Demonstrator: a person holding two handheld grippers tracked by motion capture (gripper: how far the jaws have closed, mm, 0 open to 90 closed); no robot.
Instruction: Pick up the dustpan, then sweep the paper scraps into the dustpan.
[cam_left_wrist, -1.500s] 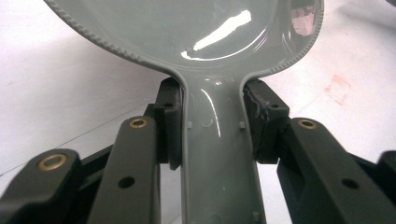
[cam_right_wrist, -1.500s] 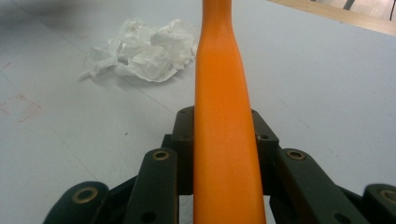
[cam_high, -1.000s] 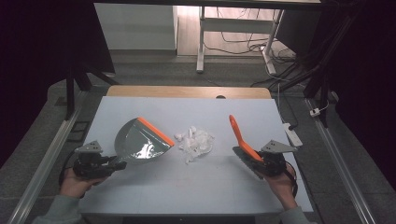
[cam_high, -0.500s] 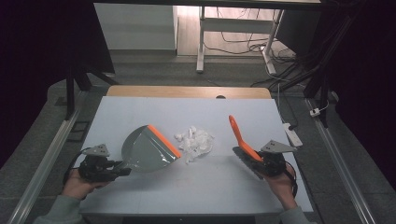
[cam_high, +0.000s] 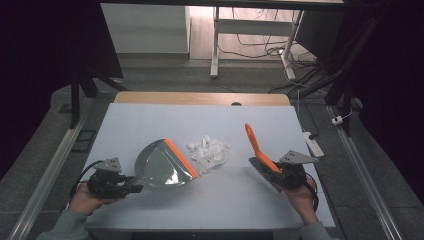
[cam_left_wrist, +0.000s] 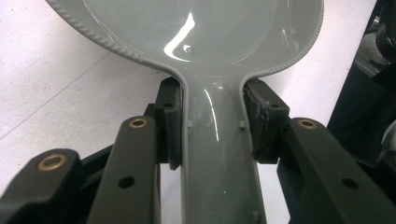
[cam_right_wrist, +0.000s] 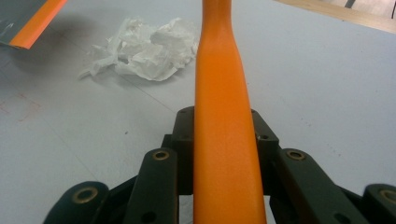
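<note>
My left gripper (cam_high: 127, 189) (cam_left_wrist: 212, 116) is shut on the handle of a grey dustpan (cam_high: 162, 167) (cam_left_wrist: 205, 37), at the table's near left. The pan's orange lip (cam_high: 181, 157) (cam_right_wrist: 39, 21) faces a pile of crumpled white paper (cam_high: 210, 151) (cam_right_wrist: 149, 46) in the middle and lies close beside it. At the near right, my right gripper (cam_high: 272, 172) (cam_right_wrist: 223, 126) is shut on an orange brush handle (cam_high: 256, 145) (cam_right_wrist: 224, 93). The handle slants up and away to the left. The brush's dark head sits low by the gripper.
The work surface is a white mat (cam_high: 150, 120) on a table with a wooden far edge (cam_high: 200, 98). A white power strip (cam_high: 312, 144) lies off the right edge. Metal rails run along both sides. Desk legs and cables stand on the floor beyond.
My left hand has carried the dustpan a little to the right and nearer, bringing its orange lip closer to the paper. The right gripper and brush have stayed still.
</note>
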